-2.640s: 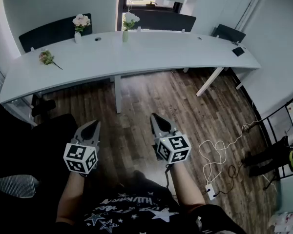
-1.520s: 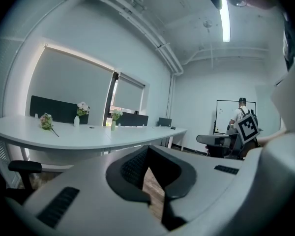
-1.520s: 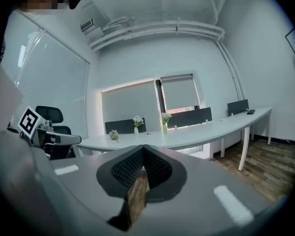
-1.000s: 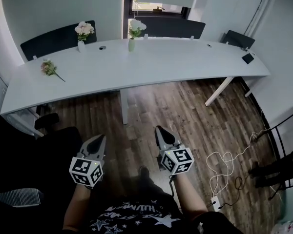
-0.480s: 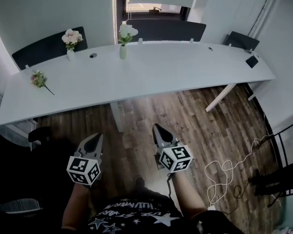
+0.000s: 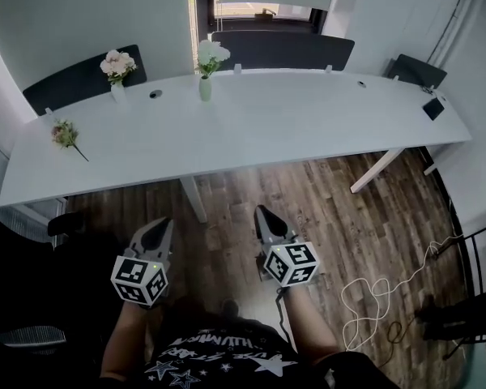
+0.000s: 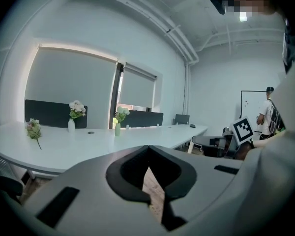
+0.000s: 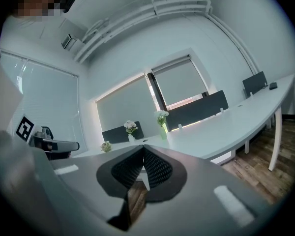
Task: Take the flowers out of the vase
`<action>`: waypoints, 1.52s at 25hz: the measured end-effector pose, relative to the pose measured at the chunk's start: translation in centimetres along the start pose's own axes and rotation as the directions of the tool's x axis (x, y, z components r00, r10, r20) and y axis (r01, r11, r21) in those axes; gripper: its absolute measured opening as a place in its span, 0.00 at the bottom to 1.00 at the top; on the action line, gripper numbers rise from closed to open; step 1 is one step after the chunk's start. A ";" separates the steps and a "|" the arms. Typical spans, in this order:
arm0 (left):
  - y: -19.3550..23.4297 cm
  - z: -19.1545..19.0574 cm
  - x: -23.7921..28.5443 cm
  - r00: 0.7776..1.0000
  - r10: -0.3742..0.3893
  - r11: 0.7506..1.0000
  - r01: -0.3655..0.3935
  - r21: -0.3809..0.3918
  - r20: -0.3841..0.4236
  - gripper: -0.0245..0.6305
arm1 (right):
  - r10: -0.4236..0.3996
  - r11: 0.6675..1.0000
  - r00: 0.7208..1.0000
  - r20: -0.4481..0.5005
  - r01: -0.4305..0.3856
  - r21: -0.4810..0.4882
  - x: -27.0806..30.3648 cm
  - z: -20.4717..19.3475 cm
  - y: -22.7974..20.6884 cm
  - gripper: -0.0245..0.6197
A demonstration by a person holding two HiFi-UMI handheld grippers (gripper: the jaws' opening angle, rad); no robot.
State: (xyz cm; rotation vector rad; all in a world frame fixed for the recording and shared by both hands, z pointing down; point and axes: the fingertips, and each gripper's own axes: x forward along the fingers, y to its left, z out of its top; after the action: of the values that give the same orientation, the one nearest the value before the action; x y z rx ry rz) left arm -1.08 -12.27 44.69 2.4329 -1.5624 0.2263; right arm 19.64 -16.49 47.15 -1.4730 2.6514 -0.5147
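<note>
1. Since the earlier frames the table [image 6: 308, 120] has been brought nearer and now fills more of the upper frame. Both grippers are kept low in the frame, over the floor [image 6: 324, 209].
2. On the left gripper [image 6: 162, 224] and the right gripper [image 6: 262, 211] the jaws are seen closed tip to tip, and nothing is held by either.
3. One loose bunch [image 6: 64, 133] is laid flat on the table at upper left.
4. Further back, near the table's far edge, a white vase [image 6: 118, 92] with pink flowers [image 6: 117, 61] and a green vase [image 6: 205, 88] with white flowers [image 6: 211, 53] are stood upright, well apart from the grippers.
5. The approach is judged to be the step in hand; no stem is yet reached.
6. Next, the gap must be closed and one gripper's jaws opened. Stems should then be pinched above a vase rim and drawn straight up, with the vase perhaps steadied by the other gripper.
</note>
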 end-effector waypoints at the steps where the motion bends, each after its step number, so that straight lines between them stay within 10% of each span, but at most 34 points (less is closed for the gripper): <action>1: 0.3 0.1 0.3 1.000 0.004 1.000 -0.004 0.001 -0.004 0.05 | 0.000 1.000 1.000 -0.003 0.000 0.002 0.3 0.0 -0.2 0.04; 38: 20.9 6.7 20.4 0.991 -0.132 0.989 0.133 -0.059 0.026 0.05 | -0.089 0.994 0.995 -0.043 0.085 -0.075 27.2 5.1 -3.4 0.05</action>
State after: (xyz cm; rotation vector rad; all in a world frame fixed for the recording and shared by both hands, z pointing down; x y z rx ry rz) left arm -11.63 -40.33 45.95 2.4879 -1.3883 0.1267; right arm 8.87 -42.18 46.26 -1.6226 2.6778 -0.4690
